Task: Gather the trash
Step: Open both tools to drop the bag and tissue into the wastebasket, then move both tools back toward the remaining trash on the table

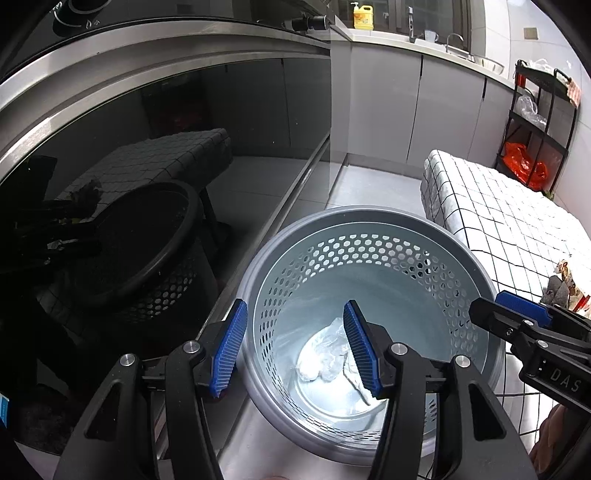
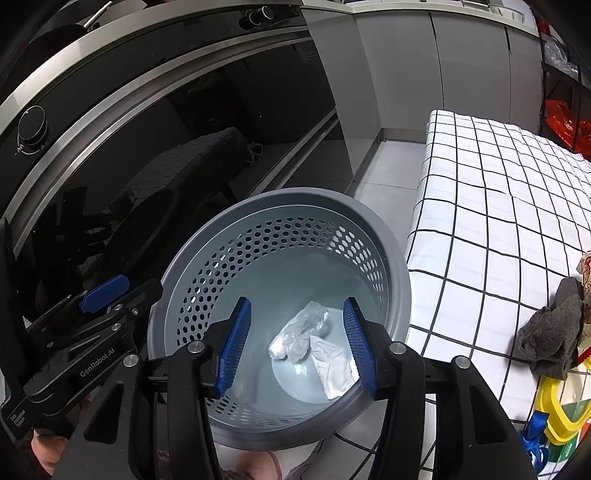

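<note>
Nearest the cameras, the left gripper (image 1: 295,347) and the right gripper (image 2: 297,345) are both held above the round grey perforated plastic wastebasket (image 2: 400,280), each tilted down into its mouth. The blue ribbed pads of each are seen well apart, with nothing clamped between them — both pairs of jaws are empty. In the left wrist view the right gripper (image 1: 517,314) is seen at the basket's right rim; in the right wrist view the left gripper (image 2: 107,291) is seen at the basket's left rim.

On the floor of the basket two pieces of trash are found: a crumpled clear plastic wrapper (image 2: 299,330) and, touching it on its right, a crumpled white paper piece (image 2: 334,371). Whether the two overlap cannot be told with certainty from the left wrist view, where one pad hides part of them.

Just right of the basket, a table covered by a white cloth with a black grid pattern (image 2: 491,206) is seen. On it, near its close edge, a dark grey rumpled rag (image 2: 550,332) is lying, with colourful packaging (image 2: 561,413) beside it.

Left of the basket, a glossy black oven front with steel trim (image 2: 155,122) is seen, the basket being mirrored in it. Beyond the basket, grey cabinet doors (image 1: 384,110) stand under a counter, on which a yellow detergent bottle (image 1: 364,14) is placed. Far right of the basket, a black metal rack (image 1: 535,122) holding an orange plastic bag (image 1: 524,162) is visible.
</note>
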The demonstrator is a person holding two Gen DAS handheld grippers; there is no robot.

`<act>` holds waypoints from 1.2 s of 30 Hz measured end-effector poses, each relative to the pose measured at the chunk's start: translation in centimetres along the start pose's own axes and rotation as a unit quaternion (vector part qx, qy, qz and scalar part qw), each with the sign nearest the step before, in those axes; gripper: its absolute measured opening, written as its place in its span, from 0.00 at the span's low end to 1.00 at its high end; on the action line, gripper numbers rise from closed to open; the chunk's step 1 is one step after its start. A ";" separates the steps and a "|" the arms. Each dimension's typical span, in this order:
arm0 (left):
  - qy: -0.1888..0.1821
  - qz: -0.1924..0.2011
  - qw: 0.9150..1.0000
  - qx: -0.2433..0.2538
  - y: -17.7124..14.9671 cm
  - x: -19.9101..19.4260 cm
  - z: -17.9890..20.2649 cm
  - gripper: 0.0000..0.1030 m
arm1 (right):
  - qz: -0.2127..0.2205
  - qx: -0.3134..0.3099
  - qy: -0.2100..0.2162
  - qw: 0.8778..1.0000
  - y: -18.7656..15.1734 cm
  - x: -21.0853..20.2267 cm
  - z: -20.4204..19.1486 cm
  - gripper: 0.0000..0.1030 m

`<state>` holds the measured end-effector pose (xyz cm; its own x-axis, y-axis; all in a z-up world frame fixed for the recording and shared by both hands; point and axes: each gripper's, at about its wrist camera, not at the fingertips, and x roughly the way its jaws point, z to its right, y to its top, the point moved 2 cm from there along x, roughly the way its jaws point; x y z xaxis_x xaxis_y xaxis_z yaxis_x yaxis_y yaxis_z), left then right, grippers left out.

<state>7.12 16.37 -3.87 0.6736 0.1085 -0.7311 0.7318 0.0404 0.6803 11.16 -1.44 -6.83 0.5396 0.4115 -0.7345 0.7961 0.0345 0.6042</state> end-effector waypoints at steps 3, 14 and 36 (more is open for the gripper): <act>-0.001 0.001 1.000 -0.001 0.0 0.0 -0.1 0.53 | -0.001 0.002 -0.003 1.000 -0.1 0.0 0.1 0.49; -0.003 0.008 1.000 -0.004 0.1 -0.5 0.1 0.57 | 0.012 -0.001 -0.017 1.000 -0.6 -1.4 0.4 0.54; -0.071 0.041 0.996 0.038 -0.5 -3.6 6.6 0.65 | 0.071 0.063 -0.094 0.991 -5.4 -11.4 7.8 0.59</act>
<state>4.99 9.45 -1.97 0.7352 -0.0331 -0.6770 0.6760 -0.0378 0.7360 2.83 -13.42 -4.16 0.6808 0.2274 -0.6963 0.7299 -0.1315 0.6708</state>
